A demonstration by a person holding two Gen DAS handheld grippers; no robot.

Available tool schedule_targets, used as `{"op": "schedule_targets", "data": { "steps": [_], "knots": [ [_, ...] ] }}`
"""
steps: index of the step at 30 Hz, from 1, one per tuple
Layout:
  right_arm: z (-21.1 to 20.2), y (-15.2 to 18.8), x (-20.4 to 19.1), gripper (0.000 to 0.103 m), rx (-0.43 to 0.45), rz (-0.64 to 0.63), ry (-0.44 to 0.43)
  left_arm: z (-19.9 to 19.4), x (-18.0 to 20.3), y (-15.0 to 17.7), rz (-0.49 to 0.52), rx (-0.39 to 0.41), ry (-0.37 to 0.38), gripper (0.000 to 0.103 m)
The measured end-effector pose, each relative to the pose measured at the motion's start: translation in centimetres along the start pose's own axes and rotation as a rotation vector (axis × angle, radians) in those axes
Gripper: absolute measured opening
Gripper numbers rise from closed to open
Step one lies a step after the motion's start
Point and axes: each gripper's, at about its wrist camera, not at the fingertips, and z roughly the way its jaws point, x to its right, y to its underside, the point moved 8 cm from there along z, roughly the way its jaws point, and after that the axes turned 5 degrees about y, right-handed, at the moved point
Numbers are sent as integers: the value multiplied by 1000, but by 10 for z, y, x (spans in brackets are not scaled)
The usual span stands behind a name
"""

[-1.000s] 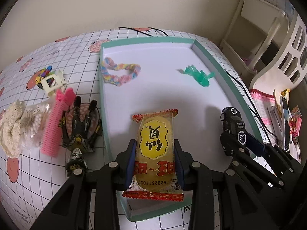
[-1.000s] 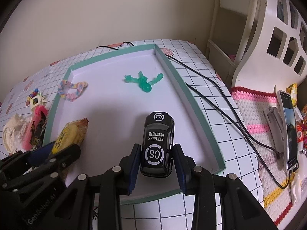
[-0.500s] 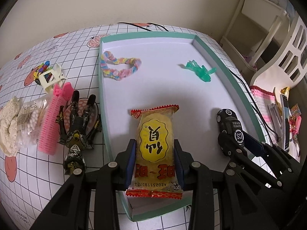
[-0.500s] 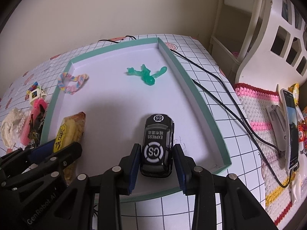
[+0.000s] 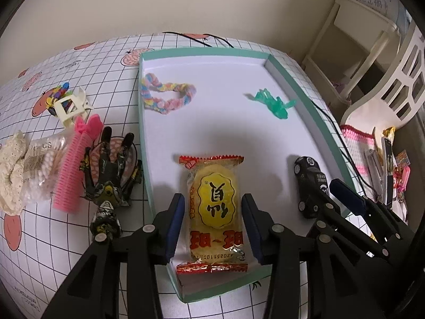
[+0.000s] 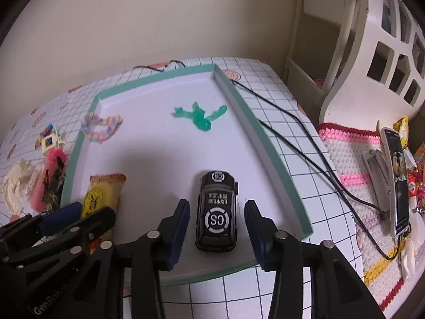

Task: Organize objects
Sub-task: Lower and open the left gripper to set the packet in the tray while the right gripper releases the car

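So right now both your grippers sit over the near end of the white tray with the teal rim (image 5: 313,114), and both have their fingers spread apart. Your left gripper (image 5: 212,224) straddles the yellow snack packet (image 5: 214,207), which lies flat on the tray floor with a visible gap on each side between wrapper and blue pads. Your right gripper (image 6: 217,228) is the same story with the black toy car (image 6: 216,214): it rests on the tray near the right wall, fingers clear of it on both sides.

Further back in the tray you've got the pastel braided loop (image 5: 166,95) by the left wall and the green toy figure (image 5: 273,103) toward the right wall, well apart from each other.

Off the tray on the grid tablecloth (image 5: 111,61), to the left: a black-and-yellow toy robot (image 5: 109,175), a pink comb (image 5: 74,164), a bag of cotton swabs (image 5: 39,167) and a cream lace scrunchie (image 5: 10,167), all bunched together.
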Motion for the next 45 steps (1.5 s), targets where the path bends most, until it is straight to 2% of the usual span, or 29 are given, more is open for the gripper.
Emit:
{"op": "schedule_targets", "data": {
  "steps": [11,13,15,23,25,26,34,38,42,45],
  "knots": [
    [-20,-13,-7,47,84,8,-12,-28,-13,-18,-31,92,-21,47],
    [-21,-13,-9,47,85,3,-10,-30,-19,-20,-43,105,-39,56],
    [-20,-12,-11,48,80,-2,-10,-30,-25,-20,-53,106,-56,59],
    [-18,-9,-15,67,77,-16,-8,-28,-46,-19,-81,93,-132,61],
    [-17,-9,-16,70,72,-18,-6,-29,-51,-17,-96,89,-148,75],
    [-16,-8,-16,71,70,-20,-5,-28,-54,-16,-105,88,-151,78],
    [-11,-4,-20,81,48,-39,-3,-24,-72,-12,-154,64,-187,81],
    [-9,-2,-22,90,39,-43,-8,-25,-78,-9,-178,56,-197,83],
    [-8,-1,-25,91,34,-52,-9,-25,-82,-8,-184,51,-211,83],
    [-7,0,-27,100,34,-56,-8,-25,-85,-7,-190,49,-214,87]
  ]
}}
